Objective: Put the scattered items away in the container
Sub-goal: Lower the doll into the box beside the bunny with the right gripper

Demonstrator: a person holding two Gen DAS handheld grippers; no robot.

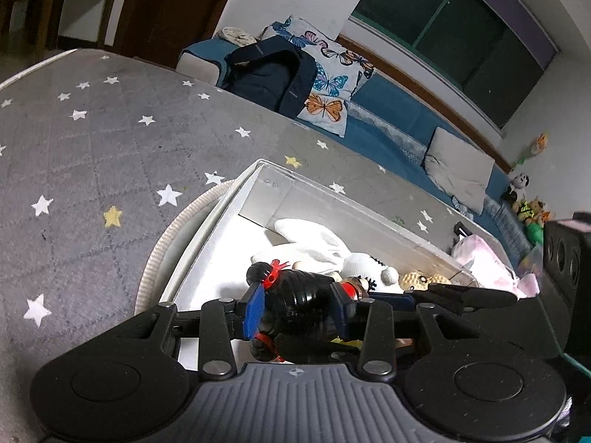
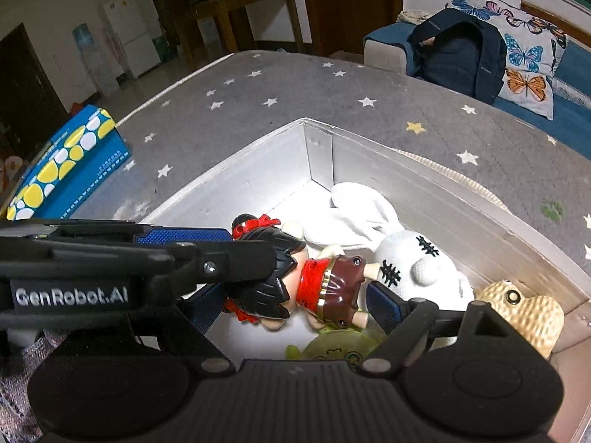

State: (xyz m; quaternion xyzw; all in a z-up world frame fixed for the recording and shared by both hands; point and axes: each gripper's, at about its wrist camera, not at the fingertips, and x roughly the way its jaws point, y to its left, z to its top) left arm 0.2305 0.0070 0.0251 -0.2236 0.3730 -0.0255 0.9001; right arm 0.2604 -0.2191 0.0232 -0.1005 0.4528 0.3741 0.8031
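Both claws meet over a clear plastic container [image 2: 424, 188]: the left gripper [image 1: 301, 304] pinches the black-haired doll [image 1: 295, 295] by its head, blue pads against the hair, while the right gripper [image 2: 291, 306] stands spread around the same doll's body without pressing it. Beneath lie a white knitted rabbit [image 2: 417, 262], a tan crocheted toy [image 2: 524, 313] and a green toy [image 2: 340, 347]. A grey star-patterned mat [image 1: 92, 155] carries the box; beyond it runs a blue sofa [image 1: 391, 136] with a butterfly pillow [image 1: 325, 74] and dark backpack [image 1: 269, 74]. Only the right wrist view shows a blue and yellow box [image 2: 66, 170] on the mat, a wooden table [image 2: 251, 3] and a white fridge [image 2: 129, 33].
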